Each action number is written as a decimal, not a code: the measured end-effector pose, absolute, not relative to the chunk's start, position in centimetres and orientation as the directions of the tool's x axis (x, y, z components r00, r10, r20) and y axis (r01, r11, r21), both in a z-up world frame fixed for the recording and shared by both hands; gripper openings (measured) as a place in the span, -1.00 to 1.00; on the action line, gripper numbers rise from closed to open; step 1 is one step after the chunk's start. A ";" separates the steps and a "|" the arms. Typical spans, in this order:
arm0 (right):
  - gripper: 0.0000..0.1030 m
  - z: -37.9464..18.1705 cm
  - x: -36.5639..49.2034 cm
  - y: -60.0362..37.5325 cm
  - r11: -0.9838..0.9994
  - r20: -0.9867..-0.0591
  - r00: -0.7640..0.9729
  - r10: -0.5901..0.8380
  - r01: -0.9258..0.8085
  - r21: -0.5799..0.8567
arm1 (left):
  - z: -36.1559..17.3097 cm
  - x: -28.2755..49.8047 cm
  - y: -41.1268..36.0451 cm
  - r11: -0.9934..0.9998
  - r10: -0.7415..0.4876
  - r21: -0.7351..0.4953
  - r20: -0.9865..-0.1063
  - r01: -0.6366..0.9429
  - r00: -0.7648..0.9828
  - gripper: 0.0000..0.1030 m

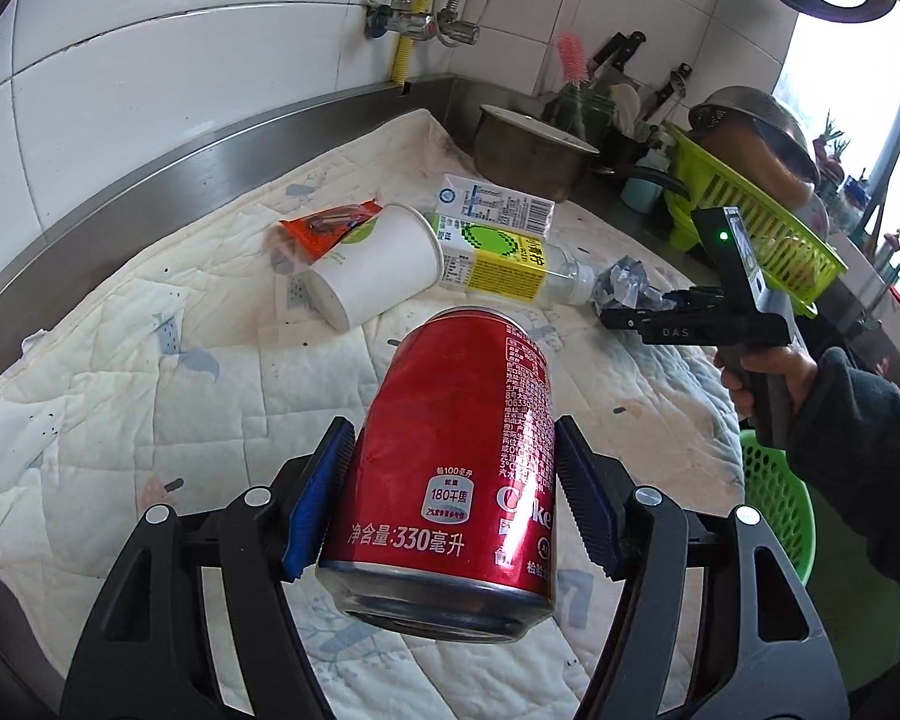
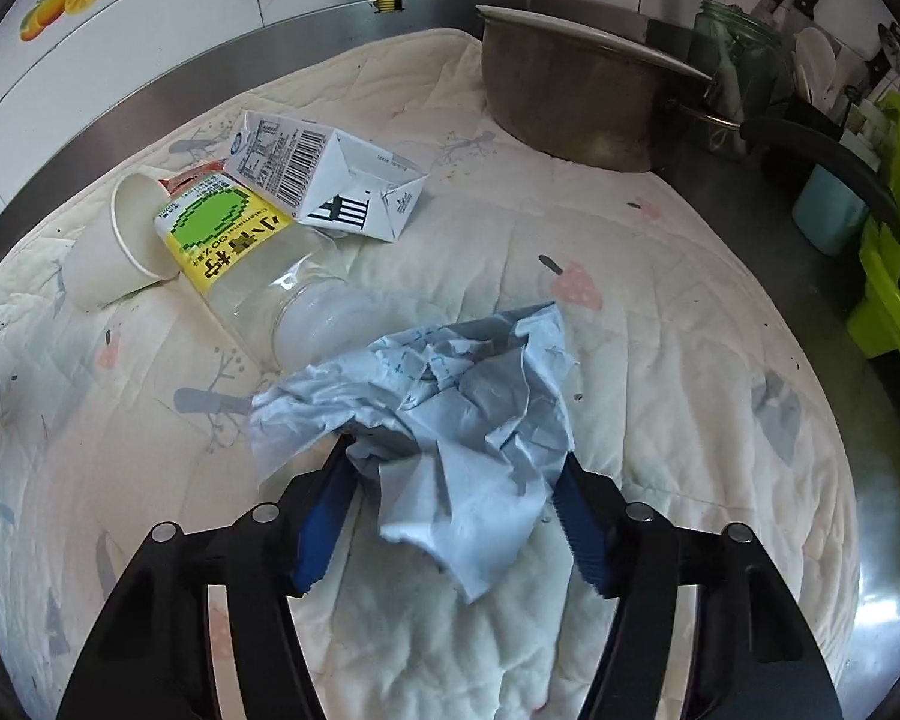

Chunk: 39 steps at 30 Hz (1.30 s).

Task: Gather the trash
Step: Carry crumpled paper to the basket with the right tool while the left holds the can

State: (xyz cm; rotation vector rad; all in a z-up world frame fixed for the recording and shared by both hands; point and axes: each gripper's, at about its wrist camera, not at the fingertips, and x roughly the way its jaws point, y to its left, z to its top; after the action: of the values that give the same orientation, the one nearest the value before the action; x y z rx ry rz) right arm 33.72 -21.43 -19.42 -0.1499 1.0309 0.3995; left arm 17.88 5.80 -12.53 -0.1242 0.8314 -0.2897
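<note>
Left gripper [image 1: 453,498] front and centre at the bottom of the left wrist view, and it has the red Coke can [image 1: 450,468] clamped between its blue pads [image 1: 321,504], can tilted with its top pointing away toward the middle of the frame. The can is lifted clear of the quilted cloth [image 1: 120,408], or so it looks; the underside is hard to judge through the fisheye.

Over to the right wrist view: the right gripper [image 2: 450,480] sits low centre, jaws fairly wide, with a crumpled pale blue paper [image 2: 450,402] bunched between them. The left pad meets the paper's edge; whether the right pad presses it too, I cannot tell, so a firm grip is not confirmed. The paper spills over the cloth just ahead of the fingers.

Up and left of it lies the rest of the litter: a clear plastic bottle [image 2: 252,264] with a yellow-green label on its side, its cap end touching the paper; a white paper cup [image 2: 114,246] tipped over against the bottle; and a white milk carton [image 2: 330,180] lying flat just behind. In the left wrist view an orange wrapper [image 1: 324,228] peeks out behind the cup.

Upper right, a metal pot [image 2: 576,96] stands on the cloth's edge, and a green dish rack [image 1: 756,222] sits beyond.
</note>
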 end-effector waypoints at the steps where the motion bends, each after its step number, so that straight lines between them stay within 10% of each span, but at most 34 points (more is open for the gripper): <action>1: 0.09 -19.2 33.5 -21.4 0.918 -0.850 0.459 0.260 -0.391 0.070 | -12.5 17.9 5.8 0.953 -0.302 -0.221 -0.709 0.205 0.637 0.29; 39: 0.10 -16.2 4.1 -36.4 0.994 -0.850 0.525 0.031 0.071 0.081 | -7.9 10.9 -10.9 0.773 -0.586 -0.250 -0.633 0.583 0.506 0.28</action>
State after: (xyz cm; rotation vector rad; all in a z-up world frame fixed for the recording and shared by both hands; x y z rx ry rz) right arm 4.13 -36.39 -16.20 0.1101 1.0181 -0.0238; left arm 10.89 -10.87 -7.91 -0.0041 0.7653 -0.7047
